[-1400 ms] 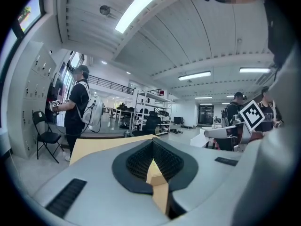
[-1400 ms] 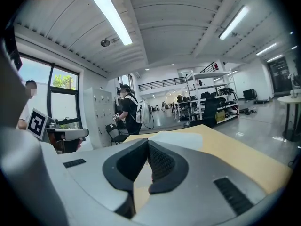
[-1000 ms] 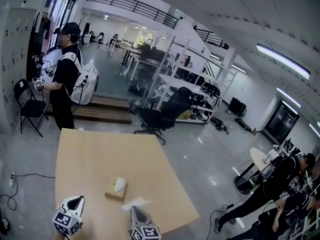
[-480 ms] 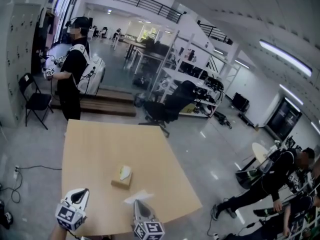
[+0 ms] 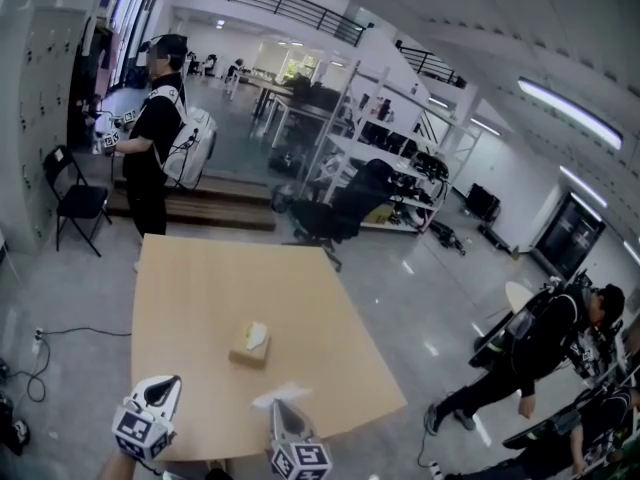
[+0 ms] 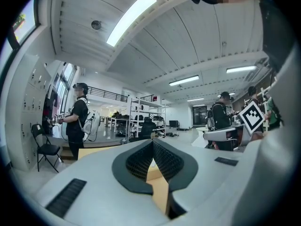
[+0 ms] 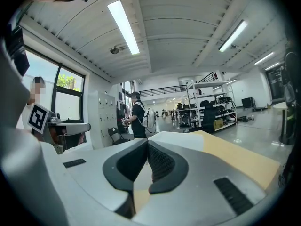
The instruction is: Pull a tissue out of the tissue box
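At the near left edge of the pale wooden tabletop (image 5: 200, 288), the left claw (image 5: 160, 390) is closed on nothing. The small tan cardboard tissue box (image 5: 249, 346) now lies farther from both claws than a second ago. The right claw (image 5: 284, 410) pinches the white tissue (image 5: 279, 397), which is fully free, so the pull seems done. The right gripper view hardly shows the sheet.

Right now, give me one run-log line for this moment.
right gripper: shut on tissue | tissue: clear of tissue box | left gripper: shut, empty | tissue box: on table
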A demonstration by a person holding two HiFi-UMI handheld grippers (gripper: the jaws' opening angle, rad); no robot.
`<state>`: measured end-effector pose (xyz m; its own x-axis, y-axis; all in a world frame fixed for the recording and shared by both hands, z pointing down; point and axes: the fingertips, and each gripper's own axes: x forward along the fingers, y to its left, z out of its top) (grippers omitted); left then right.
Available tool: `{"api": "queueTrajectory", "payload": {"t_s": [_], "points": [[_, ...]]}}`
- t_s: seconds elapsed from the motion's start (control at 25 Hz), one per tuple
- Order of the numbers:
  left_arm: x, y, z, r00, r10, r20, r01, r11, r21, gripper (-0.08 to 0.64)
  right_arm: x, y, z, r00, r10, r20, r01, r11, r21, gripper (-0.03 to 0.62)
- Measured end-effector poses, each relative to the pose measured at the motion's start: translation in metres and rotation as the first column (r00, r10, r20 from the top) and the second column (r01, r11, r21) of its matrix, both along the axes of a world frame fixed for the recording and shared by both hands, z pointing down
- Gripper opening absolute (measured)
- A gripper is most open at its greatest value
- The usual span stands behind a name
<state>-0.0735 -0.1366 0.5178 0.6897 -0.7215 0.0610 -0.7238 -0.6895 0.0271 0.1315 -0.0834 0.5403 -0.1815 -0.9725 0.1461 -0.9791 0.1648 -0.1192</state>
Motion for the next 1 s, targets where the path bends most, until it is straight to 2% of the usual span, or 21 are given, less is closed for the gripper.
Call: {"api": "queueTrajectory", "payload": {"t_s": [0.08,0.32,0.48,0.68,1.0], "points": [[-0.0004,0.0044,0.0021,1.000,0.000,-0.015,0.000,1.000,-0.003,0.008,-0.0005,0.0052,0.0004,1.000,0.003,-0.001,-0.003,1.000,-0.004,0.002],[-0.0030,0.0068,0.0092,1.000,0.004,0.020,-0.005,1.000,0.018,0.008,-0.0018,0.0088,-0.0005,1.000,0.003,-0.006,-0.003,1.000,0.011,0.002],[-0.0021,0.0080,0.0053,1.000,-0.002,-0.015,0.002,1.000,0.001,0.008,-0.0036,0.0097,-0.0009,1.000,0.002,-0.010,-0.002,1.000,0.008,0.002],[0.0024,0.0077,0.0043,1.000,0.003,-0.017,-0.003,1.000,0.003,0.008,-0.0031,0.0085,-0.0027,1.000,-0.005,-0.011,0.005,1.000,0.015,0.002],[0.0014,0.0074,0.0090,1.000,0.012,0.028,-0.013,1.000,0.010,0.008,-0.0039,0.0093,-0.0056,1.000,-0.010,-0.020,0.011,1.000,0.016,0.002]]}}
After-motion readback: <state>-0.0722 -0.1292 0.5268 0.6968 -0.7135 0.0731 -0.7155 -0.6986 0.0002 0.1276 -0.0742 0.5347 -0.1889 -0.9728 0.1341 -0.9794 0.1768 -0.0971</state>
